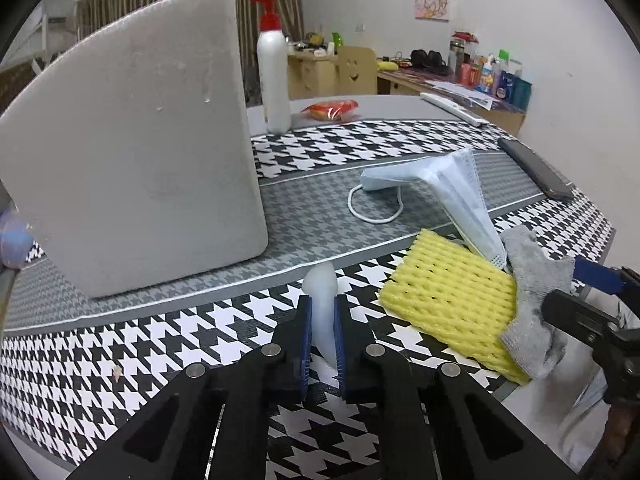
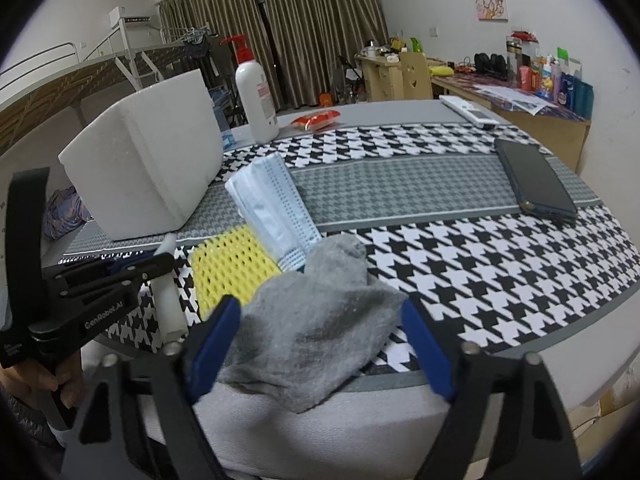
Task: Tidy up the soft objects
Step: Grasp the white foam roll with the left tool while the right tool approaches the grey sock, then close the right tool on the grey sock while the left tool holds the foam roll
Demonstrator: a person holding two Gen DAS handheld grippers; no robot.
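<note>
My left gripper (image 1: pixel 322 312) is shut on a white foam roll (image 1: pixel 322 300), held just above the houndstooth cloth; the roll also shows in the right wrist view (image 2: pixel 170 300). A yellow foam net (image 1: pixel 448 300) lies to its right, with a grey sock (image 1: pixel 532 312) on its right edge and a blue face mask (image 1: pixel 448 184) behind. My right gripper (image 2: pixel 320 320) is open, its fingers on either side of the grey sock (image 2: pixel 316 320) at the table's front edge. The net (image 2: pixel 228 264) and the mask (image 2: pixel 272 204) lie just beyond the sock.
A white foam box (image 1: pixel 132 136) stands at the left. Behind are a white pump bottle (image 1: pixel 274 76) and a red snack packet (image 1: pixel 332 110). A dark phone (image 2: pixel 536 178) and a white remote (image 2: pixel 468 110) lie at the right. The table edge (image 2: pixel 400 384) is close.
</note>
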